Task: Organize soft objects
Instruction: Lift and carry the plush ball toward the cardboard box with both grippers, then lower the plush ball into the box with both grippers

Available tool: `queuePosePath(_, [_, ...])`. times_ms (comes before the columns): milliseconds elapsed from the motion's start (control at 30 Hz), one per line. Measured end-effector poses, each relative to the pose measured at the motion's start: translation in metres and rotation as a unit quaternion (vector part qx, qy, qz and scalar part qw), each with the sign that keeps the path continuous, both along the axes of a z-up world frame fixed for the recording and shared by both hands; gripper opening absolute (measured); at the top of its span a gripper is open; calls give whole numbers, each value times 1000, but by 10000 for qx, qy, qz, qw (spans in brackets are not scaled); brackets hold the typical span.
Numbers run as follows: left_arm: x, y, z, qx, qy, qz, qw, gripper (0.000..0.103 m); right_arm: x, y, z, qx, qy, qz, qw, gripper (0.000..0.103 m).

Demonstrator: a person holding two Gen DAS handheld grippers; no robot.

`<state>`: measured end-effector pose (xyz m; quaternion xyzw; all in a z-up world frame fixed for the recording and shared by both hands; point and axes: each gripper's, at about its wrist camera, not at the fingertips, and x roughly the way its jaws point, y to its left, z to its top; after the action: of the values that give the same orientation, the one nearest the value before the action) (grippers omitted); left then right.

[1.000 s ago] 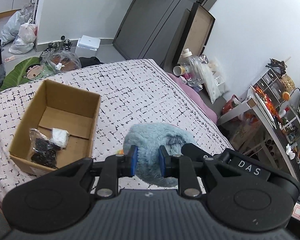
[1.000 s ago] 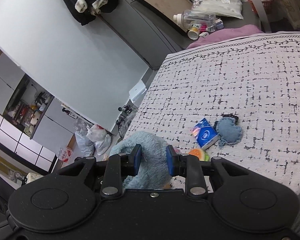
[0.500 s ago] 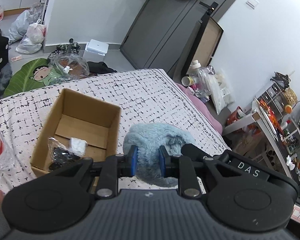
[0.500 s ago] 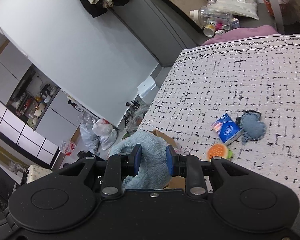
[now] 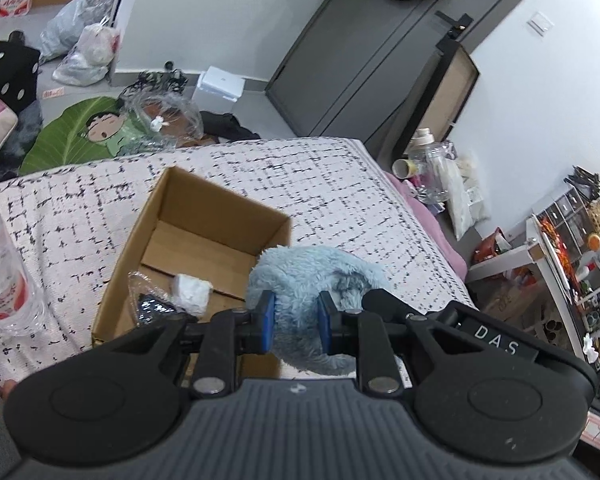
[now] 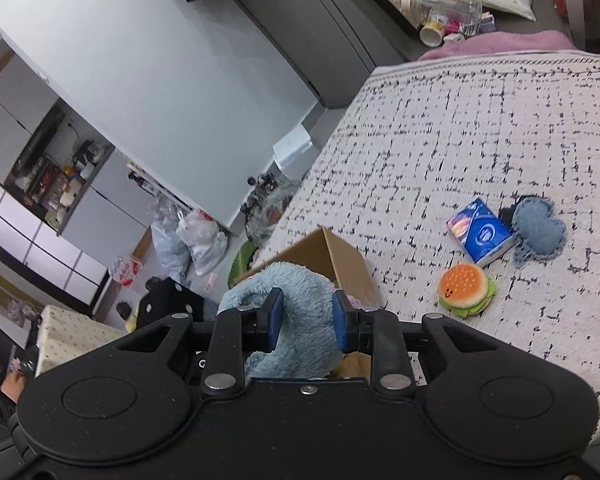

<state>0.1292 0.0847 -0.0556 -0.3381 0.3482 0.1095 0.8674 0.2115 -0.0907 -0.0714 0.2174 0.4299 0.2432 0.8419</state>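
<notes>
Both grippers are shut on one fluffy light-blue plush toy (image 5: 312,280). My left gripper (image 5: 295,322) holds it at the near right corner of an open cardboard box (image 5: 204,204) on the bed. My right gripper (image 6: 306,320) grips the same plush (image 6: 296,284) just in front of the box (image 6: 332,252). Inside the box lie a white packet (image 5: 192,292) and a clear bag of dark items (image 5: 152,304). On the bed to the right lie a burger plush (image 6: 466,290), a blue tissue pack (image 6: 480,236) and a blue-grey heart-shaped pad (image 6: 538,230).
The bed has a white bedspread with black dashes (image 5: 332,200). A plastic water bottle (image 5: 4,280) stands left of the box. The floor beyond holds plastic bags (image 5: 88,52), a green cartoon cushion (image 5: 84,136) and a white box (image 5: 220,84). Shelves (image 5: 572,248) stand at right.
Both grippers carried the blue plush toward the cardboard box; the box is now much closer, and the plush overlaps its near right corner. Both stayed shut.
</notes>
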Motion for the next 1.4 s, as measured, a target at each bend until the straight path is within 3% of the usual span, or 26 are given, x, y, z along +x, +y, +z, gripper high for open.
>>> queuePosePath(433, [1,34,-48,-380,419,229,9981,17,2,33,-34,-401,306,208,9985,26])
queuePosePath(700, [3,42,-65,-562,613,313,9960,17,2,42,-36,-516,297,316,9977,31])
queuePosePath(967, [1,45,-62,-516,601,335,9963,18,0,39,-33,-518,335,330,9975,37])
queuePosePath(1100, [-2,43,-49,-294,562,435,9970,21,-1,29,-28,-413,344,253,9982,43])
queuePosePath(1267, [-4,41,-36,-154,565,466,9972,22,-4,19,-20,-284,307,190,9989,43])
queuePosePath(1400, [-5,34,-29,-61,582,442,9973,29,-4,8,-15,-228,281,125,9993,46])
